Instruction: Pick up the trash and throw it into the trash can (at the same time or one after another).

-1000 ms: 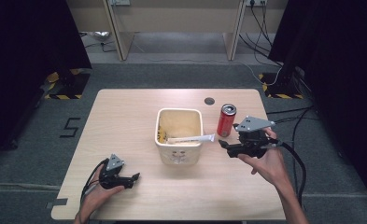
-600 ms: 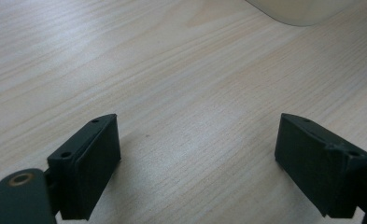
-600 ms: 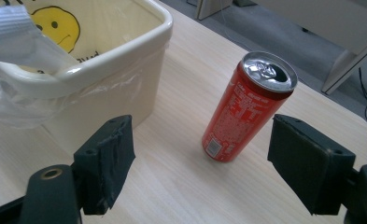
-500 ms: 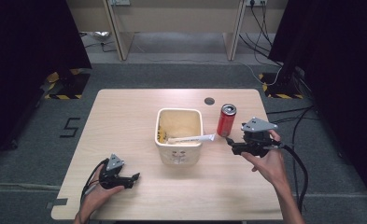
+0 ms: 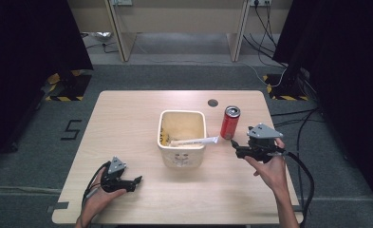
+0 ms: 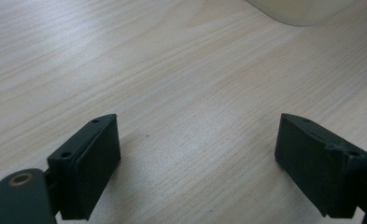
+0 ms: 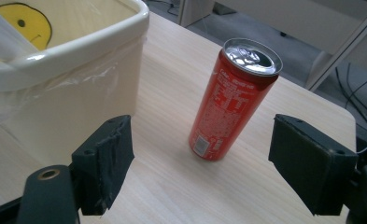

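I am holding the right gripper's fingers (image 7: pixel 107 163) spread wide with nothing between the pads; they have just been opening a little further, and I am lining them up on the red can (image 7: pixel 230 100), upright at the centre of the right gripper view, not yet grasped. In the high view the can (image 5: pixel 230 122) is standing just right of the cream bin (image 5: pixel 182 137), mid-frame on the bench (image 5: pixel 127 118). My left gripper (image 5: pixel 125 183), lower left, is resting released. Grasping and moving the can are, I judge, still ahead.
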Motion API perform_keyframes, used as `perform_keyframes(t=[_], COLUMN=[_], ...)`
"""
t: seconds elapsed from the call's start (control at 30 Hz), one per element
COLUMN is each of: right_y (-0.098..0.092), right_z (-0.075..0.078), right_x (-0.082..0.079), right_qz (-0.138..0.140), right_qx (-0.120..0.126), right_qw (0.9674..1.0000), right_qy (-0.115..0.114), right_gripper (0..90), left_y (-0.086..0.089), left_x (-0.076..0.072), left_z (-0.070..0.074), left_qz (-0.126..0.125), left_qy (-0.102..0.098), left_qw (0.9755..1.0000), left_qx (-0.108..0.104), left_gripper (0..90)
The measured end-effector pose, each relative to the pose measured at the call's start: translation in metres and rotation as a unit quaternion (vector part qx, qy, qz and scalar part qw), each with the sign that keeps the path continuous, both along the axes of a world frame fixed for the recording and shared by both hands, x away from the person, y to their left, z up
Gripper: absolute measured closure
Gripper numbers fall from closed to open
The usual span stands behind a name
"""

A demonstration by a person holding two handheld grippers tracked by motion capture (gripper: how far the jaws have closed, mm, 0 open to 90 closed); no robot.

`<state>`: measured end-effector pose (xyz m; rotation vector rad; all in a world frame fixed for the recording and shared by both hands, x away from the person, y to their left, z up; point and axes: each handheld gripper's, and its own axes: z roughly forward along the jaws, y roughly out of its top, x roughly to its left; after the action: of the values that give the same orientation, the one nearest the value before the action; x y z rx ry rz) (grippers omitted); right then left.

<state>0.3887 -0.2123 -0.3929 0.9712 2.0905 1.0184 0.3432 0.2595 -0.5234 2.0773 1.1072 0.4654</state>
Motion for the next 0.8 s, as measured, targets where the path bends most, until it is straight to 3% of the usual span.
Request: perform_keyframes(t=[0.37, 0.63, 0.73, 0.8], right_y=[-0.001, -0.011, -0.016, -0.019], right_z=[-0.001, -0.01, -0.013, -0.015], right_x=[0.002, 0.006, 0.008, 0.01], right_qz=[-0.009, -0.026, -0.027, -0.033], right_qx=[0.005, 0.016, 0.035, 0.035], right_qw=[0.9999, 0.9995, 0.9989, 0.9987], right_qy=[-0.006, 0.006, 0.013, 0.014], right_gripper=[22.1, 22.0, 22.1, 21.9], left_y=[0.0, 0.0, 0.0, 0.0], left_x=[0.0, 0.0, 0.0, 0.0], left_z=[0.0, 0.0, 0.0, 0.0], left_qz=[0.0, 0.0, 0.0, 0.0], left_qy=[-0.001, -0.001, 0.0, 0.0], left_qw=[1.0, 1.0, 1.0, 1.0], left_qx=[-0.001, -0.002, -0.001, -0.001], left_gripper=[13.4, 13.4, 13.4, 13.4])
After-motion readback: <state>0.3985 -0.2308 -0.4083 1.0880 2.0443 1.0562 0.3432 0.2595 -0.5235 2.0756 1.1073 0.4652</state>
